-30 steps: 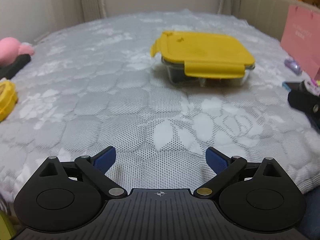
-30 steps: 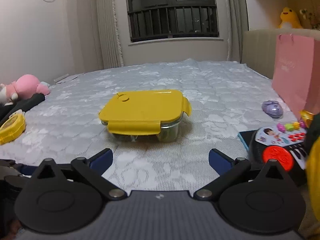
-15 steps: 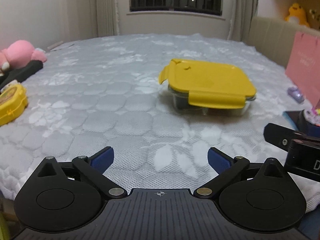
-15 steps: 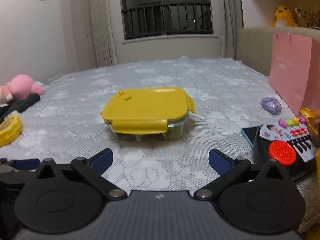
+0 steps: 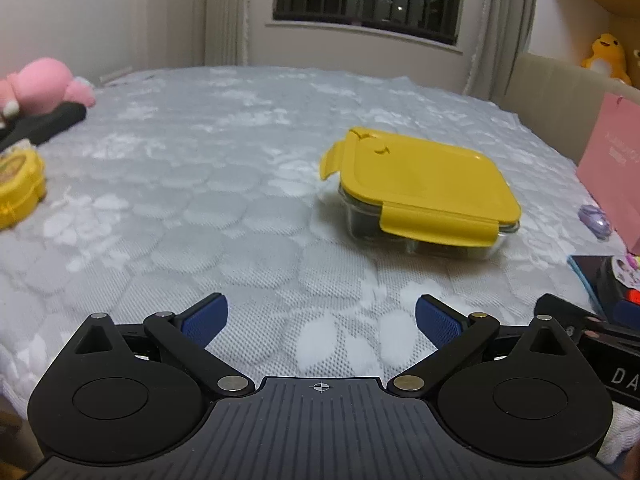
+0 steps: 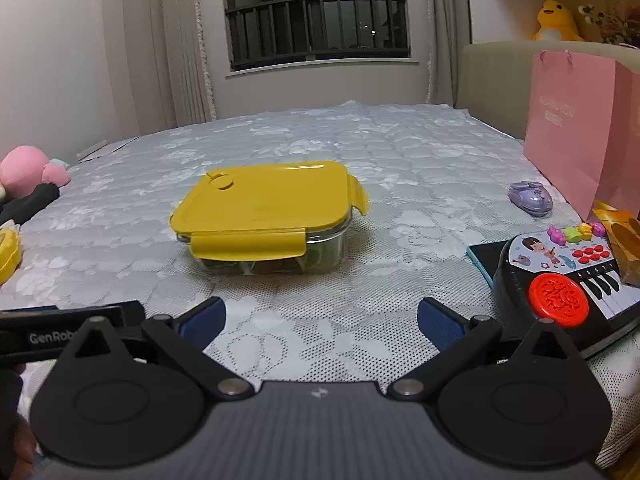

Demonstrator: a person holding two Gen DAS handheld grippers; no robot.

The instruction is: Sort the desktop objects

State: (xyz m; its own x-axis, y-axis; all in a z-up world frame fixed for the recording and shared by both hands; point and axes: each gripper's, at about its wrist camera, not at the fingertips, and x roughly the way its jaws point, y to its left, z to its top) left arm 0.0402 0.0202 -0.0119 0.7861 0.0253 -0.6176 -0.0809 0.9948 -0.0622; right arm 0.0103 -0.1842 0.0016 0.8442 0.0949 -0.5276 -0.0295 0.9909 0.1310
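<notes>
At far left a yellow round case is cut off by the frame edge. The left gripper and right gripper hang with fingers wide, empty. The yellow-lidded glass box sits mid-bed, contents dim. At right, a toy keyboard is partly cropped.

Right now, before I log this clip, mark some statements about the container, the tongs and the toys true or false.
1. The glass container has its yellow lid on. True.
2. The right tongs grip the container. False: they are open and short of it.
3. The toy keyboard lies right of the container in the right wrist view. True.
4. The left tongs are shut. False: open, holding nothing.
5. The pink bag lies flat. False: it stands upright.
</notes>
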